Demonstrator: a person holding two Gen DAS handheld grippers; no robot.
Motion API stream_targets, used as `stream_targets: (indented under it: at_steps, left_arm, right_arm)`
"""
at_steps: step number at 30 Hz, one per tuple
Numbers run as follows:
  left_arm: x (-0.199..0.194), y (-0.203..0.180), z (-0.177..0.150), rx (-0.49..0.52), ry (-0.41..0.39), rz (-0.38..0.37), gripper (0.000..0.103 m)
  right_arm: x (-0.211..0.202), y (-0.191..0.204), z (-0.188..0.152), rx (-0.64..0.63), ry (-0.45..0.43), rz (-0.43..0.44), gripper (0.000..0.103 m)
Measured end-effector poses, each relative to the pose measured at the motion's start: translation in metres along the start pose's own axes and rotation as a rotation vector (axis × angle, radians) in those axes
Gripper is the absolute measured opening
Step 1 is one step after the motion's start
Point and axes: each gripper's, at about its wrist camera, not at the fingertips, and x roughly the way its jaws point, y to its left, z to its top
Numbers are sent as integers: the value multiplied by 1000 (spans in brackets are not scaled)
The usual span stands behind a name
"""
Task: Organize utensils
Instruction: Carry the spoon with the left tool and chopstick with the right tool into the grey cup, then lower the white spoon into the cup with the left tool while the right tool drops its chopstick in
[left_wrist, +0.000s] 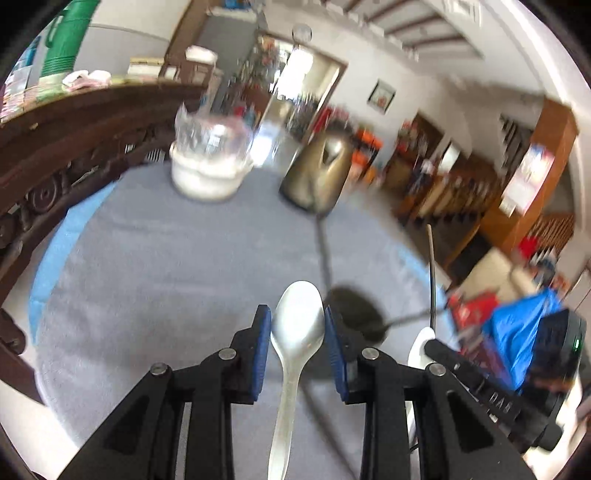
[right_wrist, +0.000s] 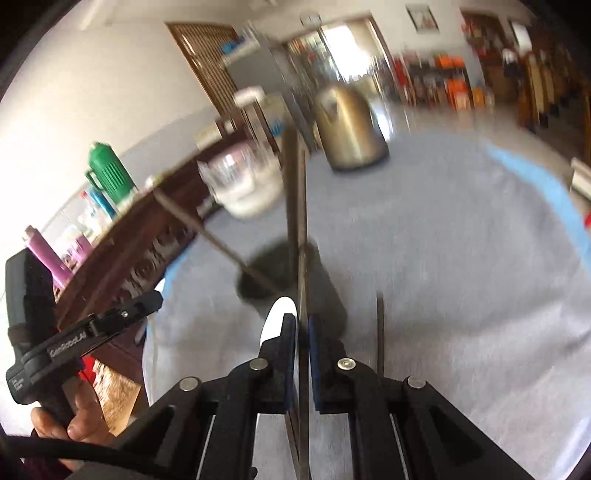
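My left gripper (left_wrist: 297, 328) is shut on the bowl of a silver spoon (left_wrist: 299, 314); both blue pads press its sides and the handle runs back under the fingers. My right gripper (right_wrist: 303, 328) is shut on a thin metal utensil (right_wrist: 295, 192), seen edge-on and blurred, rising from between the pads. A white piece (right_wrist: 277, 314) shows beside its left pad; what it is I cannot tell. Both grippers hang above the grey-clothed round table (left_wrist: 147, 258). A dark oval patch (left_wrist: 354, 314) with thin lines lies below them, utensil or shadow.
At the table's far side stand a brass-coloured kettle (left_wrist: 321, 166) and a white bowl holding clear glass (left_wrist: 207, 166). A dark wooden sideboard (left_wrist: 55, 147) with a green flask (right_wrist: 107, 173) runs along the left. A hand (right_wrist: 74, 424) grips the left tool.
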Motion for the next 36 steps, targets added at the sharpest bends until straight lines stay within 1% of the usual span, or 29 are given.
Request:
stream_targets:
  at_steps: [1, 2, 4, 6, 8, 11, 14, 16, 18, 20, 22, 23, 25, 27, 29, 31, 32, 34, 36]
  left_arm:
    - [-3, -4, 4, -4, -30, -9, 31]
    - [0, -18, 7, -2, -50, -13, 31]
    - [0, -31, 18, 12, -97, -38, 31]
    - [3, -38, 27, 27, -125, -55, 31]
    - [7, -49, 32, 42, -135, -65, 31]
    - [10, -53, 32, 50, -141, -76, 31]
    - [14, -53, 24, 54, -136, -75, 31]
    - [23, -52, 18, 47, -125, -76, 31]
    - [25, -52, 13, 35, -117, -70, 31]
    - [23, -54, 9, 31, -115, -73, 31]
    - [18, -57, 6, 37, -126, -68, 31]
    - [15, -58, 6, 44, -133, -65, 31]
    - [9, -60, 7, 57, -145, -63, 31]
    - [1, -61, 6, 69, -163, -55, 31]
    - [-5, -62, 5, 77, -178, -50, 31]
    - [-10, -61, 4, 74, -190, -53, 31]
    - [-11, -61, 3, 71, -196, -53, 31]
    - [-13, -60, 2, 65, -202, -59, 31]
    - [-12, -58, 1, 57, -201, -62, 31]
  right_arm:
    - [-4, 7, 7, -22, -41, -5, 8]
    - [-5, 14, 12, -37, -70, -7, 8]
    - [-10, 21, 21, -60, -114, -12, 8]
    - [-9, 23, 30, -76, -127, -16, 8]
    - [-9, 18, 34, -57, -117, -7, 8]
    - [-1, 5, 24, 4, -46, 15, 8]
    - [2, -14, 4, 41, 22, 9, 8]
    - [12, -26, -12, 83, 85, 15, 8]
    - [23, -38, -27, 113, 134, 2, 8]
    - [36, -48, -38, 162, 186, 13, 8]
    - [44, -55, -46, 172, 207, -14, 9]
    - [49, -61, -49, 201, 227, -15, 11]
    - [56, -73, -50, 268, 264, 7, 11]
    - [57, -81, -49, 300, 287, 9, 14]
    - [50, -88, -46, 322, 283, 13, 16]
    - [41, -94, -43, 340, 258, 14, 18]
    - [34, -95, -40, 342, 253, 46, 19]
    - [33, -84, -36, 320, 285, 125, 20]
    - [41, -69, -36, 301, 344, 147, 20]
